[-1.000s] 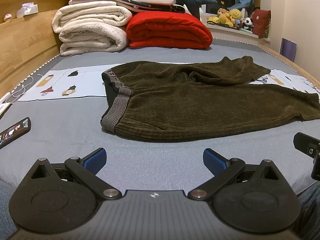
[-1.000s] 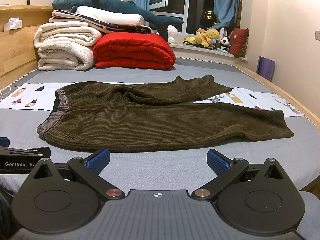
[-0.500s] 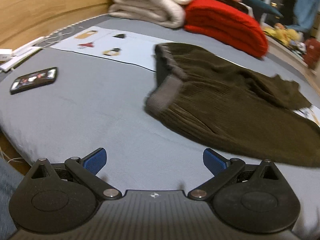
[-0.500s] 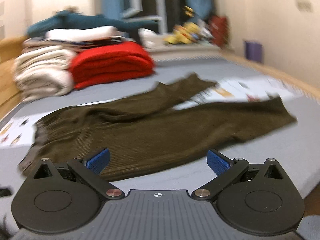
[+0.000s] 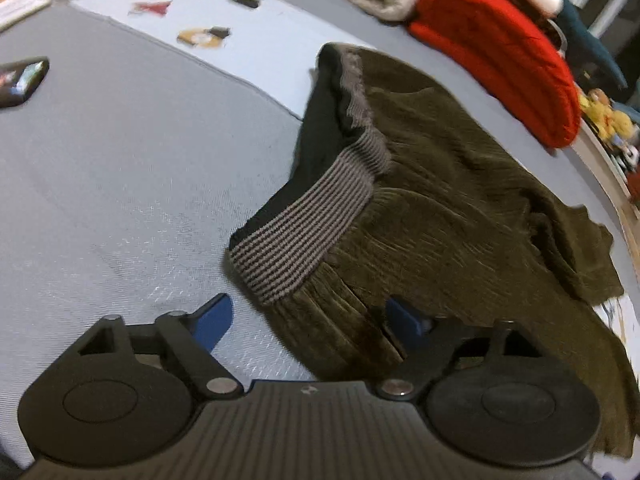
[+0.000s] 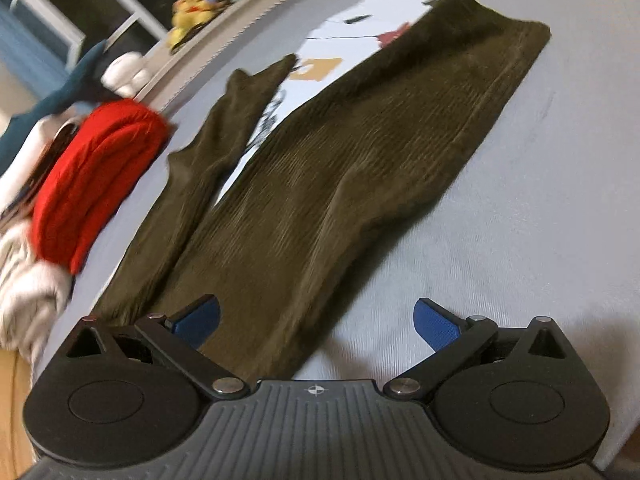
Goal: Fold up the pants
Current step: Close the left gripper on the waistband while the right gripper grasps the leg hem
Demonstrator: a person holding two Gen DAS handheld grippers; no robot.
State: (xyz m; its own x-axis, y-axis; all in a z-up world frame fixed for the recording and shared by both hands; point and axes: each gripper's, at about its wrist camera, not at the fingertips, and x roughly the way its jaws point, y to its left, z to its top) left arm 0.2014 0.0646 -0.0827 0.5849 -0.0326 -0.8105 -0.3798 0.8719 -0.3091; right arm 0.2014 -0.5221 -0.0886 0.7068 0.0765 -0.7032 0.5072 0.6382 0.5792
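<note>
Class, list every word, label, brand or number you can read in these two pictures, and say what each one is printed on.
None can be read.
Left claw: small emblem, no letters.
Right claw: small crosshair emblem, no letters.
Phone: screen too blurred.
Printed sheet under the pants: pictures only, blurred.

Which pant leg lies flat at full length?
The near, wide leg of the pants lies flat to its hem; the far leg looks narrower and rumpled.

We see grey bed (image 5: pixel 120 168), olive corduroy pants (image 6: pixel 340 184) spread flat across it. Printed sheet (image 5: pixel 248 44) under the waistband end, phone (image 5: pixel 20 80) off near bed edge, red blanket (image 5: pixel 500 52) plus cream blankets (image 6: pixel 24 292) stacked at far side.
</note>
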